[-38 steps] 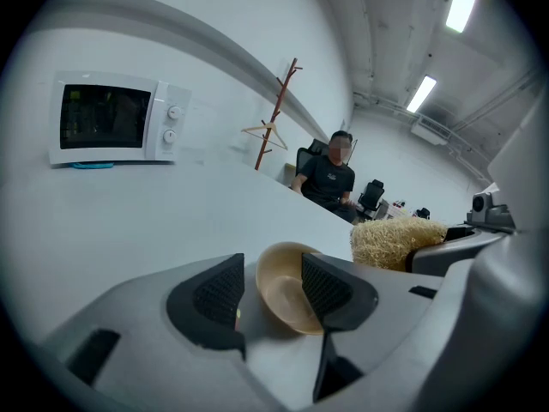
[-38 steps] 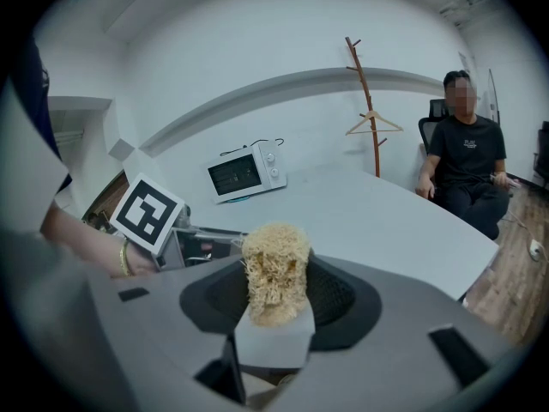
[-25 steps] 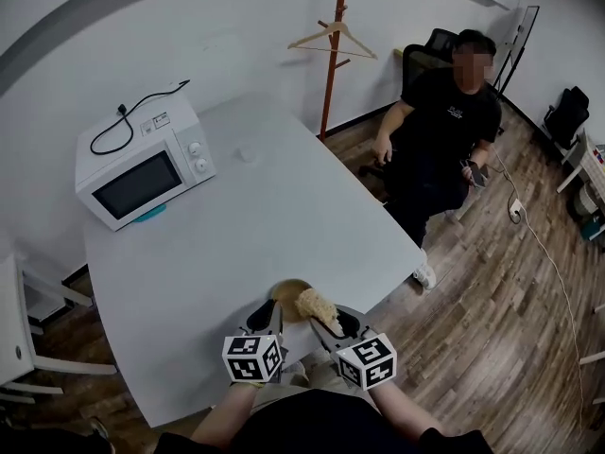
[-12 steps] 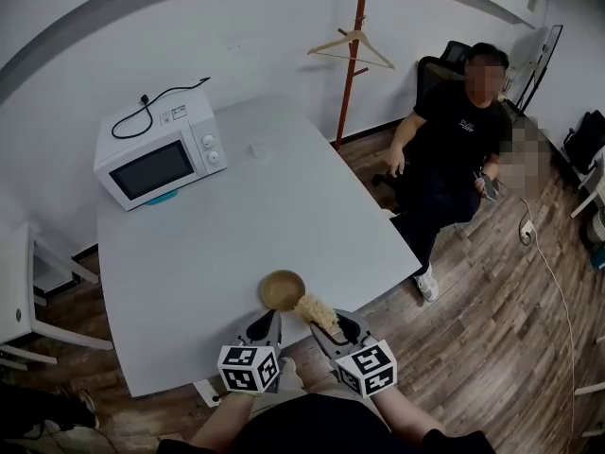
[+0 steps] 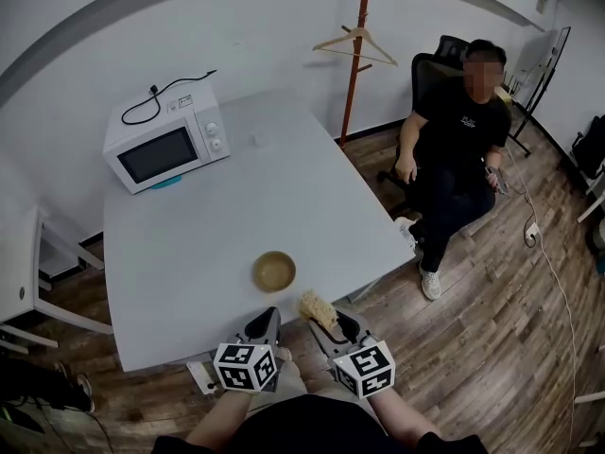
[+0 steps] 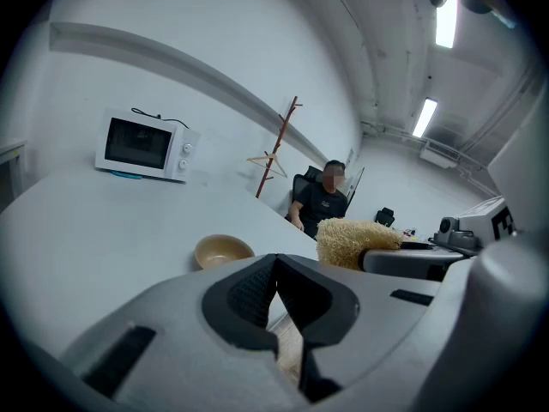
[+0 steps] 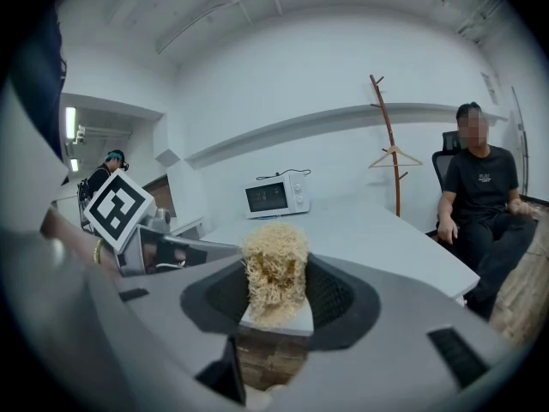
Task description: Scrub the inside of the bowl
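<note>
Wood floor (image 5: pixel 510 329) all round. Big white table (image 5: pixel 189 244), lots of open top. Microwave (image 5: pixel 170 145) at far corner, 11 o'clock. Bowl (image 5: pixel 274 270) upright, mouth up, near table's near edge, 12 o'clock from grippers, touching neither. Right gripper (image 5: pixel 327 321) squeezes yellow scrubber (image 5: pixel 315 305), long way pointing 11 o'clock. Left gripper (image 5: pixel 267 318) pinched closed, empty.

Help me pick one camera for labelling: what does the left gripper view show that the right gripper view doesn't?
Only the left: the tan bowl, and the left gripper head-on, shut and empty. Only the right: the left gripper's marker cube, and the right gripper head-on, shut on the fibrous scrubber. Both: the scrubber, table, microwave, coat stand and seated person.
</note>
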`<action>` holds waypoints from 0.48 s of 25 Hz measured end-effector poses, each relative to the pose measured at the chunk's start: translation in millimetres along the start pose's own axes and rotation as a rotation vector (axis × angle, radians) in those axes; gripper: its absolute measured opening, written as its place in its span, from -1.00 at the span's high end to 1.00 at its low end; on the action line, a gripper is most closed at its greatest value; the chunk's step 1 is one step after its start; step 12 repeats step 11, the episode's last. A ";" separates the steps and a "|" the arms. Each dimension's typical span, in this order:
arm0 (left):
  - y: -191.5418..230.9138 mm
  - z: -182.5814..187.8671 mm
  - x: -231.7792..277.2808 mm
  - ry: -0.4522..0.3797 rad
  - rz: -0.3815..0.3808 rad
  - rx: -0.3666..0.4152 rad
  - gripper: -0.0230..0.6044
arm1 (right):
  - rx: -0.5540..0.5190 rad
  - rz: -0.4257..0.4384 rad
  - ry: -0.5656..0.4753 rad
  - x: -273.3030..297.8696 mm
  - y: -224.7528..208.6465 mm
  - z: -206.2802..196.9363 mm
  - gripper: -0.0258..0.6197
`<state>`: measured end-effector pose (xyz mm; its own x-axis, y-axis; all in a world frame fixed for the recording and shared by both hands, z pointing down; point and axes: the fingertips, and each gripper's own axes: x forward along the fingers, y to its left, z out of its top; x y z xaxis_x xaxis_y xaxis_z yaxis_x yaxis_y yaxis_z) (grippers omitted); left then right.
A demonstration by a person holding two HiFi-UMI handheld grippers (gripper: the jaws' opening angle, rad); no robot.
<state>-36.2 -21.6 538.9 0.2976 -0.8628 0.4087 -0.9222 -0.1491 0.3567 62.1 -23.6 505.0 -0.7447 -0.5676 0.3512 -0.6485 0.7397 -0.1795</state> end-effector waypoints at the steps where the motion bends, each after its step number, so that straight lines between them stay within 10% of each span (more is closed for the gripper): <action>1: -4.0 -3.2 -2.1 -0.001 -0.001 0.001 0.87 | 0.002 -0.002 -0.003 -4.5 0.2 -2.3 0.37; 12: -26.8 -26.2 -26.2 -0.008 0.003 0.008 0.87 | -0.003 0.002 -0.018 -33.7 12.7 -19.0 0.37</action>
